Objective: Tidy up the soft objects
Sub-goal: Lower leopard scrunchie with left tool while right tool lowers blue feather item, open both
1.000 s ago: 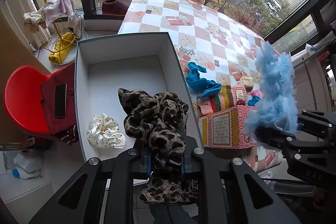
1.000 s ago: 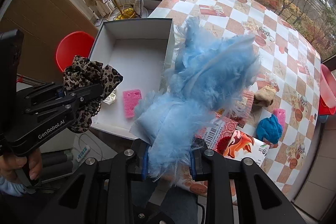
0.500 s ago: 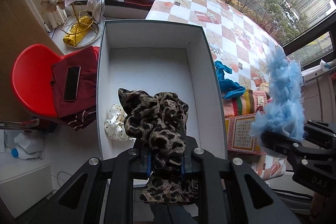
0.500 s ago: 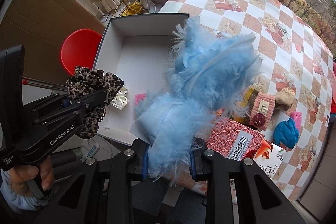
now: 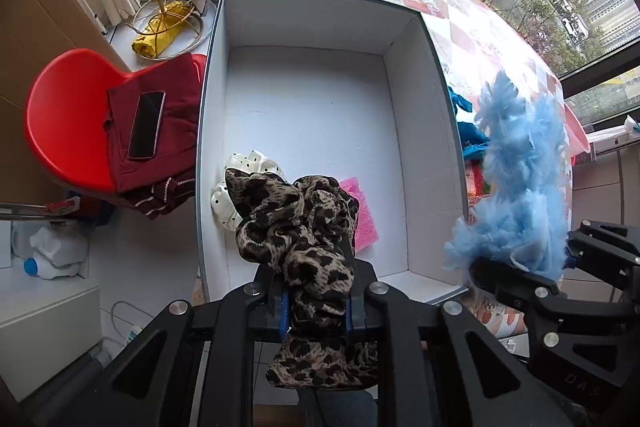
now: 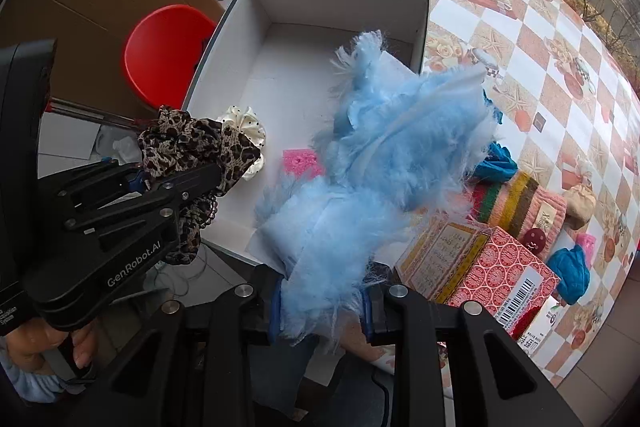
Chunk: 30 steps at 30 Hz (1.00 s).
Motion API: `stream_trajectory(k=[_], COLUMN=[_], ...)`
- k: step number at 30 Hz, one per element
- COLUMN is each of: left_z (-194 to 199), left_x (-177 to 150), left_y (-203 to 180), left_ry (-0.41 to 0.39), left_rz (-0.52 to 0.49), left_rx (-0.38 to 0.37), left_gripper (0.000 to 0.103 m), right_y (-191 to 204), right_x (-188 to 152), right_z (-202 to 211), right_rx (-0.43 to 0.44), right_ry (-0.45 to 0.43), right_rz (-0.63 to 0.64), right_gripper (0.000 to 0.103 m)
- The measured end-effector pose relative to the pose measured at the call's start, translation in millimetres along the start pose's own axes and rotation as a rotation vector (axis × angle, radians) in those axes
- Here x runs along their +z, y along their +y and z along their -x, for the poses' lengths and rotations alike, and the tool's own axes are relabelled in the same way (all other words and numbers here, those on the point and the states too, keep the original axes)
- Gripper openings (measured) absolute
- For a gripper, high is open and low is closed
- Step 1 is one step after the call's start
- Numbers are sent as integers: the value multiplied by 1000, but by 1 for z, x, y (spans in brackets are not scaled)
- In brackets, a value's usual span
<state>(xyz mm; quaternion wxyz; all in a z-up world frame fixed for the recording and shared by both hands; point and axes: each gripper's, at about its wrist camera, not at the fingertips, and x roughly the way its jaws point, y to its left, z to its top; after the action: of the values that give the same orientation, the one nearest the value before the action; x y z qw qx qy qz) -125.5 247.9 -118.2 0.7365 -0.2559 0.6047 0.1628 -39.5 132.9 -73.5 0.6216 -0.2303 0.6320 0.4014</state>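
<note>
My left gripper [image 5: 316, 303] is shut on a leopard-print scrunchie [image 5: 296, 227] and holds it above the near end of the open white box [image 5: 448, 131]. It also shows in the right wrist view [image 6: 188, 155]. My right gripper [image 6: 320, 311] is shut on a fluffy light-blue cloth [image 6: 384, 155], held above the box's near right corner; the cloth also shows in the left wrist view [image 5: 520, 187]. Inside the box [image 6: 224, 51] lie a white dotted scrunchie [image 5: 240, 183] and a pink sponge [image 5: 364, 219].
On the checked tablecloth [image 6: 520, 39] right of the box lie a striped knit piece [image 6: 516, 203], teal cloths [image 6: 494, 163], a red patterned carton [image 6: 484, 267]. A red chair [image 5: 64, 131] with a phone [image 5: 146, 125] on dark red cloth stands left.
Both grippers have moved left toward the box with their loads still held. The box now fills the left wrist view, and the pink sponge has come into sight there.
</note>
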Motion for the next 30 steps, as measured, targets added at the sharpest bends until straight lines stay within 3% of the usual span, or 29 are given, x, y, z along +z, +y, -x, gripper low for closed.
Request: stream_trajectory(k=[10,30], left_z=[-3,-13], left_x=[7,89], left_y=[5,4], left_ry=[6,-82], left_rz=[21,9], left_rx=[0,53], left_gripper=[20,20], right_y=[9,1], right_x=[13,93], right_z=[-22,-17], right_rx=[-16,-76], right_ry=[34,-26], right_rz=[34,38], right_gripper=[30,30])
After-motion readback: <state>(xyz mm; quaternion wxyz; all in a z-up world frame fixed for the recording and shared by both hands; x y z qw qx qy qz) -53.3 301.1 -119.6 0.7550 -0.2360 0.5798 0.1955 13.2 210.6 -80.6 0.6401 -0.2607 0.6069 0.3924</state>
